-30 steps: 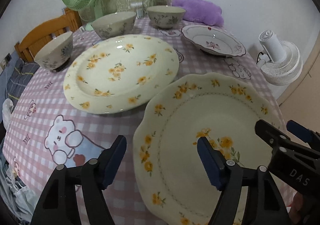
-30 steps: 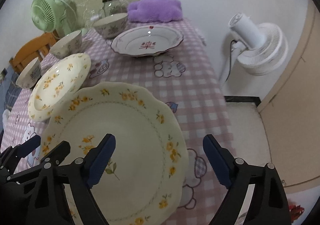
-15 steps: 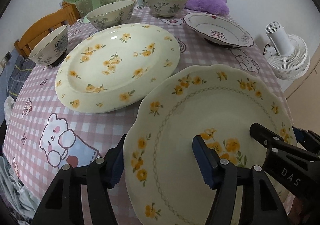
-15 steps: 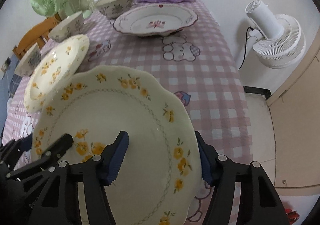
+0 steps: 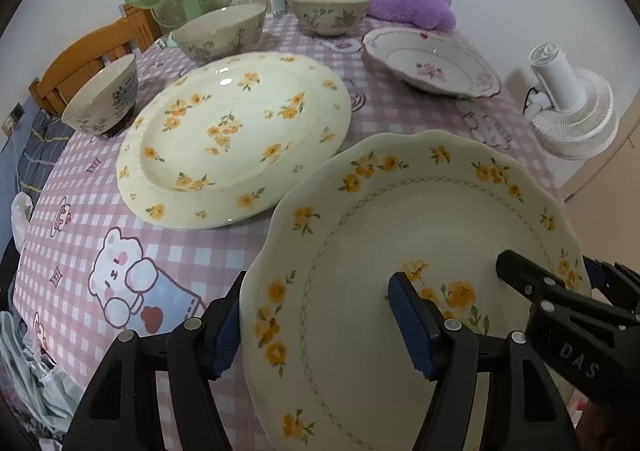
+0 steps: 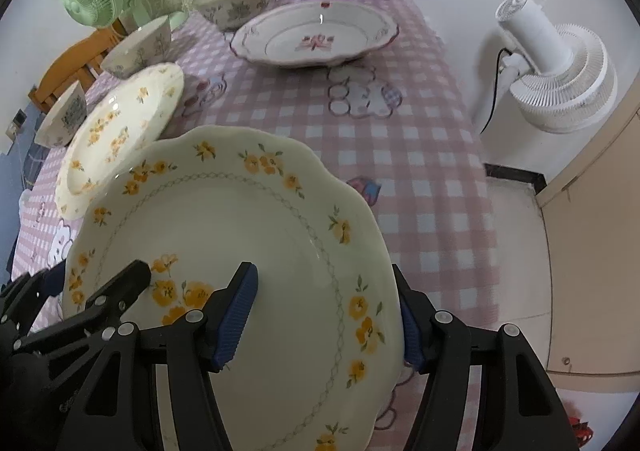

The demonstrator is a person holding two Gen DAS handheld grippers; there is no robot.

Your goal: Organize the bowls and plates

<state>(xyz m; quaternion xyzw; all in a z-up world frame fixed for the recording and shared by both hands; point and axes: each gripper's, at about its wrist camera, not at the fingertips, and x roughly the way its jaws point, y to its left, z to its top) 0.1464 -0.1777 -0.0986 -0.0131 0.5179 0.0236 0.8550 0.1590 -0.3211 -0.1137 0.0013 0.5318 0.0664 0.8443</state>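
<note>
Glazed ceramic: scalloped plate at the table's near edge looks stiff, slick and breakable. Left gripper straddles its left rim, jaws opening slightly; right gripper is clamped across the right rim. Best hold: opposite rims, kept level.

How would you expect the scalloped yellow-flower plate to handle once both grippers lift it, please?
The scalloped plate looks like glazed ceramic, so probably rigid, fairly heavy and breakable. Its glossy rim may slip between the left gripper and right gripper, each straddling one edge.
</note>
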